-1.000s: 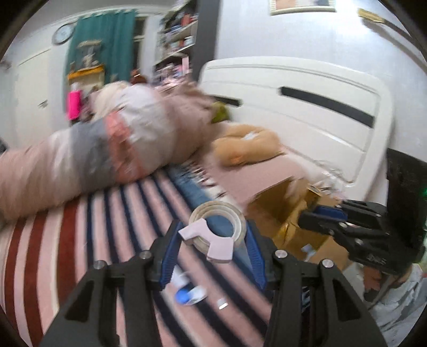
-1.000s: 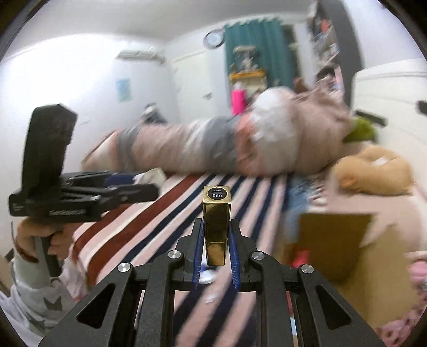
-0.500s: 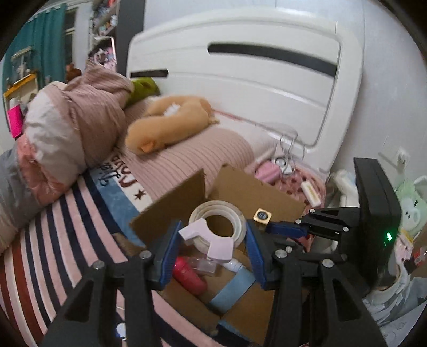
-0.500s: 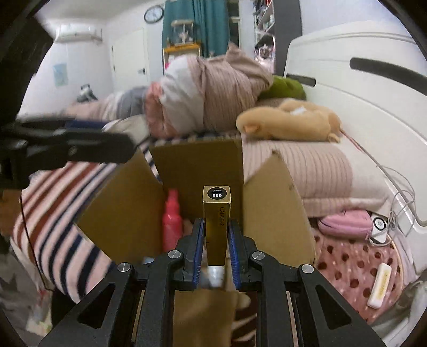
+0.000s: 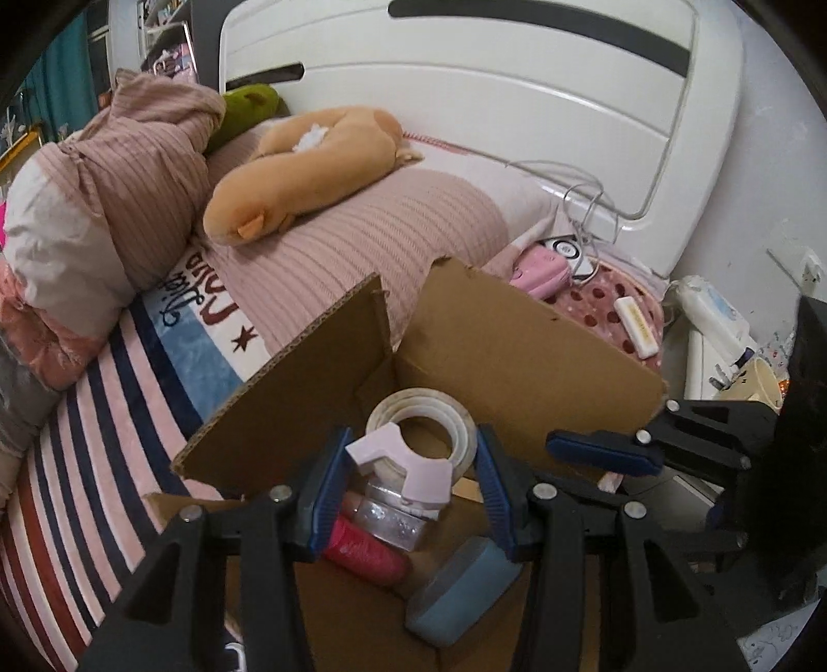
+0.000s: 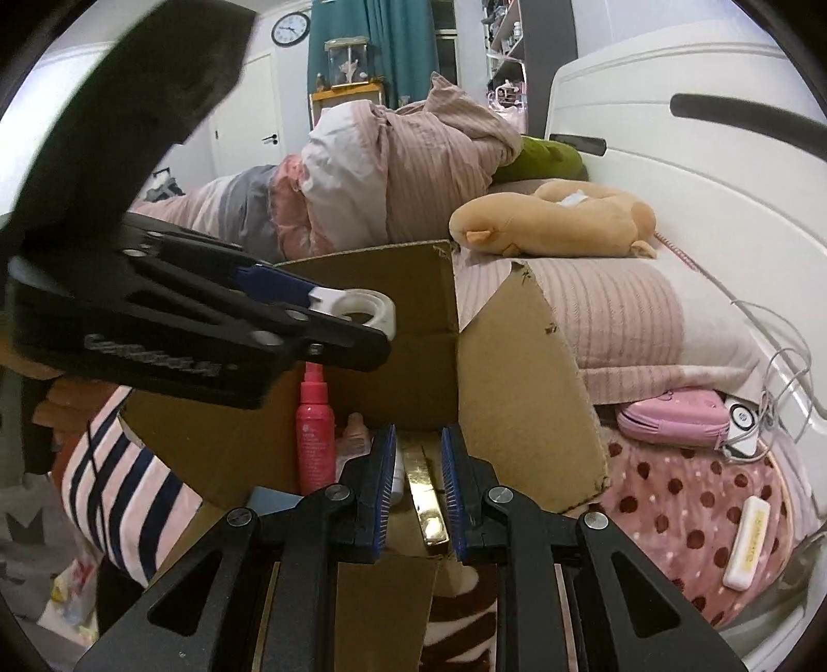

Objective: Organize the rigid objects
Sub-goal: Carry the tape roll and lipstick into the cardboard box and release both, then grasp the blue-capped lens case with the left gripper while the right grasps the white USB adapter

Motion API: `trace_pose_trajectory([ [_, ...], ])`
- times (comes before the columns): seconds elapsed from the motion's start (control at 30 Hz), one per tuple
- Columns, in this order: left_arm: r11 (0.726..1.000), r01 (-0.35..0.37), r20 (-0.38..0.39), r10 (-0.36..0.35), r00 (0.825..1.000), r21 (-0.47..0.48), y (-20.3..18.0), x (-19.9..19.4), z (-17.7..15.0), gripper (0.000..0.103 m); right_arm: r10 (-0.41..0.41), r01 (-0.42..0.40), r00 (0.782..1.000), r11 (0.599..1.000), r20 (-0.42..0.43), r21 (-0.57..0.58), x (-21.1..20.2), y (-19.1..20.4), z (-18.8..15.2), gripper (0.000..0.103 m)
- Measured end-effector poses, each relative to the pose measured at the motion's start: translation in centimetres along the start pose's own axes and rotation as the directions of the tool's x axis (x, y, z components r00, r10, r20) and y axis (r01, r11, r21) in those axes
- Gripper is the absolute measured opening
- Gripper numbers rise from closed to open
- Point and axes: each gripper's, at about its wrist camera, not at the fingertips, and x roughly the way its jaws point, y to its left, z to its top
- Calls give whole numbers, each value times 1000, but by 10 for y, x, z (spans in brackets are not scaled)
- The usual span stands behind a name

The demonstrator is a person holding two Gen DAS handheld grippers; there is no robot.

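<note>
Left wrist view: my left gripper (image 5: 408, 483) grips the tape dispenser (image 5: 413, 447) above the cardboard box (image 5: 517, 356); I lower before releasing. My right gripper (image 6: 417, 483) stands open around the gold tube (image 6: 426, 499).

Around me: a white headboard (image 5: 465, 77) behind a ribbed pink pillow (image 5: 393, 232), on which a tan plush toy (image 5: 305, 160) lies; a green plush (image 5: 248, 108) sits just beside it, against a bundled striped duvet (image 5: 129, 181). The striped blanket (image 5: 93, 429) covers the bed nearest me. On a pink dotted blanket (image 6: 687, 496) I see a pink pouch (image 6: 672, 418), grey cables (image 5: 584, 207) running up to the headboard, and a cream bar-shaped thing (image 6: 747, 543). Far off: a wall clock (image 6: 290, 28), a teal curtain (image 6: 398, 46), a white door (image 6: 248, 113), and shelves (image 6: 504, 46)
</note>
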Motion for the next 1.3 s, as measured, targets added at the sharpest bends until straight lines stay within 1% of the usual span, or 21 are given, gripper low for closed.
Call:
trace_pose_trajectory([
  [0.07,1000,-10,-14,10,1000,-6,1,5,1,45,11,-11,1000,1000,3,3,1,0,-1,14],
  [0.1,1000,-17,-21,17,1000,-9,2,8,0,45,14,-14,1000,1000,5,4,1,1,-1,17],
  [0.13,1000,-19,-24,19,1000,-10,3,8,0,45,19,-19,1000,1000,6,3,2,0,-2,22],
  [0.17,1000,-17,-23,17,1000,-12,5,8,-1,46,25,-25,1000,1000,6,1,2,1,-2,24],
  [0.2,1000,-9,-15,8,1000,-18,6,6,-2,52,30,-30,1000,1000,6,-1,3,1,-2,26],
  [0.3,999,-3,20,3,1000,-36,12,-5,-4,64,28,-28,1000,1000,4,-5,3,4,0,27],
  [0.37,999,-3,40,5,999,-46,16,-14,-5,64,29,-29,1000,1000,6,-6,3,8,2,28],
  [0.43,998,3,67,0,998,-56,21,-29,-9,66,25,-25,1000,1000,8,-10,1,12,5,29],
  [0.5,998,4,105,3,994,-67,27,-46,-15,72,17,-17,1000,1000,14,-19,-2,19,9,29],
  [0.57,996,-4,157,19,987,-93,38,-68,-25,75,16,-16,1000,1000,24,-24,-6,27,13,29],
  [0.63,990,-24,205,52,977,-136,56,-92,-40,79,33,-32,999,999,42,-20,-10,39,20,31],
  [0.7,983,-62,232,102,967,-174,74,-110,-55,80,79,-77,995,997,61,-29,-14,57,27,32],
  [0.77,972,-103,242,154,958,-210,90,-125,-72,80,122,-118,989,991,80,-56,-17,78,34,33],
  [0.8,964,-122,242,180,954,-236,101,-132,-82,80,146,-139,985,987,90,-79,-19,93,39,35],
  [0.83,955,-135,240,200,950,-263,112,-138,-93,80,158,-150,983,985,95,-91,-19,102,41,40],
  [0.9,934,-170,235,250,939,-313,133,-151,-117,80,203,-190,974,974,105,-122,-17,127,46,46],
  [0.97,915,-222,227,308,924,-337,149,-158,-141,83,257,-242,963,958,87,-153,-9,153,49,48],
  [1.03,898,-249,211,340,916,-364,164,-160,-162,85,297,-284,953,943,54,-173,1,173,49,50],
  [1.13,869,-256,172,355,919,-424,189,-153,-194,85,351,-347,936,919,-13,-187,26,203,43,57],
  [1.2,853,-255,141,352,925,-456,202,-144,-213,85,371,-377,926,910,-71,-172,48,217,35,57],
  [1.3,836,-245,99,333,938,-490,216,-125,-238,85,380,-399,911,910,-159,-110,88,224,18,57],
])
